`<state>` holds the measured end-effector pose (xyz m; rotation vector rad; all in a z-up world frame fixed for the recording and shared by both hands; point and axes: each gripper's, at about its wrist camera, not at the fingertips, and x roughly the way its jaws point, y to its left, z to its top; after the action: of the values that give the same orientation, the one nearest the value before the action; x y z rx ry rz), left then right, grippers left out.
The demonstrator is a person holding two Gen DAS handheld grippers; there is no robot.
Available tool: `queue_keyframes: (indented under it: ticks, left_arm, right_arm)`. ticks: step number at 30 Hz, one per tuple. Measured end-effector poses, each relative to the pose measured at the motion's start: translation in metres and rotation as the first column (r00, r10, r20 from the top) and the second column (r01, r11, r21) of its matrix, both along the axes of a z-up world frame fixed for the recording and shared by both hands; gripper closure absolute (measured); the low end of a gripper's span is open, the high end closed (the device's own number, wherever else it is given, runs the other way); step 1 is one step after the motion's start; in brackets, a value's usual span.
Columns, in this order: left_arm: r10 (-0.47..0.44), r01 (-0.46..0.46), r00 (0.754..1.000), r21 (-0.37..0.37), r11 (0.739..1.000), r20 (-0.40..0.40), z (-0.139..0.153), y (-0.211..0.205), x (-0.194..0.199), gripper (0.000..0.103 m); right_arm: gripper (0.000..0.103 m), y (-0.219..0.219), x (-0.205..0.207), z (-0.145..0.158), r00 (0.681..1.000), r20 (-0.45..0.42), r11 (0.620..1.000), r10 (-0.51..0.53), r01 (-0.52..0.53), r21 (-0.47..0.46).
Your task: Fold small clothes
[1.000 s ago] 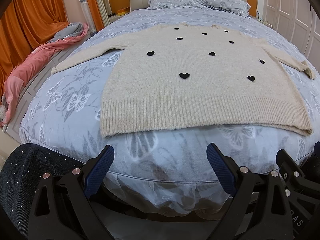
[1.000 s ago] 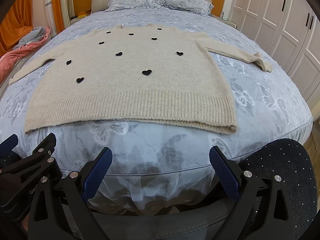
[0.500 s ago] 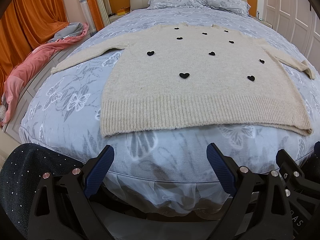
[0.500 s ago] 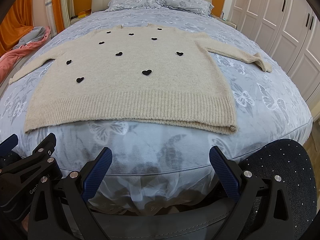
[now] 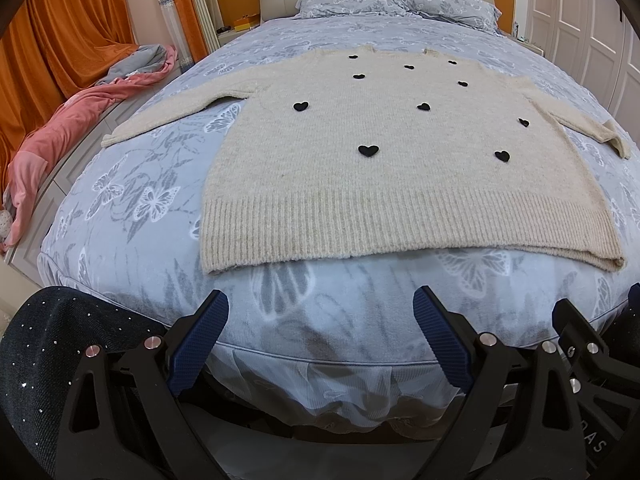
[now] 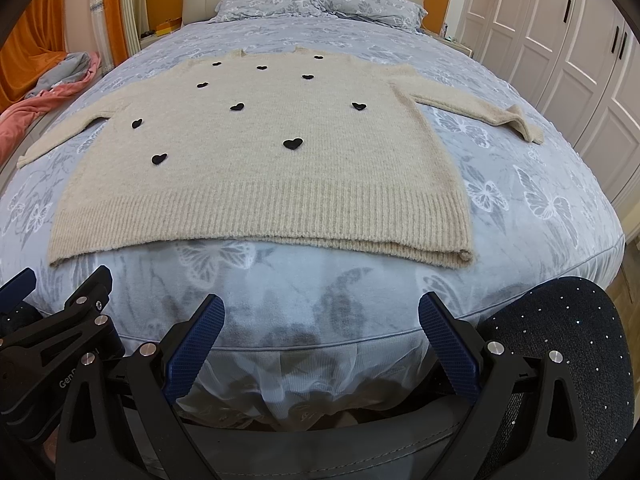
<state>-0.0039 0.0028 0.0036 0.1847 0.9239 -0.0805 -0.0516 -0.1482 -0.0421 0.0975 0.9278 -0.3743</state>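
A cream knitted sweater [image 5: 384, 184] with small black hearts lies flat, front up, on the bed, both sleeves spread out to the sides. Its ribbed hem is nearest me. It also shows in the right wrist view [image 6: 280, 168]. My left gripper [image 5: 320, 320] is open and empty, held off the foot of the bed below the hem. My right gripper [image 6: 320, 328] is open and empty at the same height, beside the left one. Neither touches the sweater.
The bed [image 5: 132, 216] has a grey butterfly cover and pillows [image 5: 400, 0] at the headboard. A pink and grey blanket [image 5: 60, 132] lies on the left ledge by orange curtains. White wardrobe doors [image 6: 560, 40] stand on the right. My knees [image 6: 560, 340] show in dark sparkly fabric.
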Motion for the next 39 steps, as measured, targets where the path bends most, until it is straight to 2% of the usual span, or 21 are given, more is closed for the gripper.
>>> queue_keyframes:
  ticks: [22,25,27,29,32,35,37,38,39]
  left_arm:
    - [0.006,-0.007,1.000,-0.030,1.000,-0.021,-0.004,0.002,0.003,0.012]
    - [0.012,-0.014,0.999,-0.078,0.997,-0.035,0.006,0.010,0.008,0.011]
    - [0.045,-0.046,0.999,-0.120,0.992,-0.010,0.022,0.020,0.013,0.010]
    - [0.089,-0.084,0.996,-0.156,0.984,0.022,0.040,0.036,0.022,0.010]
    - [0.130,-0.122,0.991,-0.159,0.980,0.038,0.057,0.055,0.043,0.008]
    - [0.169,-0.161,0.985,-0.159,0.974,0.038,0.067,0.074,0.067,0.008]
    - [0.194,-0.188,0.981,-0.168,0.968,0.020,0.067,0.084,0.082,0.008]
    - [0.207,-0.201,0.978,-0.171,0.965,0.016,0.066,0.087,0.089,0.008]
    - [0.218,-0.212,0.976,-0.175,0.961,0.012,0.065,0.091,0.096,0.008]
  right_arm:
    - [0.006,-0.002,0.000,0.002,1.000,0.002,1.000,0.003,-0.003,-0.003]
    - [0.007,-0.010,0.001,0.011,0.998,0.027,0.996,0.054,-0.055,0.064]
    - [0.008,-0.027,0.003,0.027,0.995,0.081,0.991,0.058,-0.068,0.119]
    - [0.008,-0.055,0.006,0.043,0.991,0.130,0.986,0.030,-0.050,0.156]
    - [0.008,-0.122,0.019,0.065,0.983,0.177,0.986,-0.048,0.019,0.163]
    - [0.008,-0.216,0.040,0.073,0.966,0.175,0.972,-0.192,0.162,0.172]
    - [0.008,-0.298,0.054,0.067,0.928,0.154,0.920,-0.341,0.295,0.259]
    - [0.008,-0.324,0.058,0.063,0.908,0.146,0.892,-0.392,0.337,0.300]
    - [0.008,-0.364,0.062,0.056,0.874,0.131,0.842,-0.469,0.397,0.366]
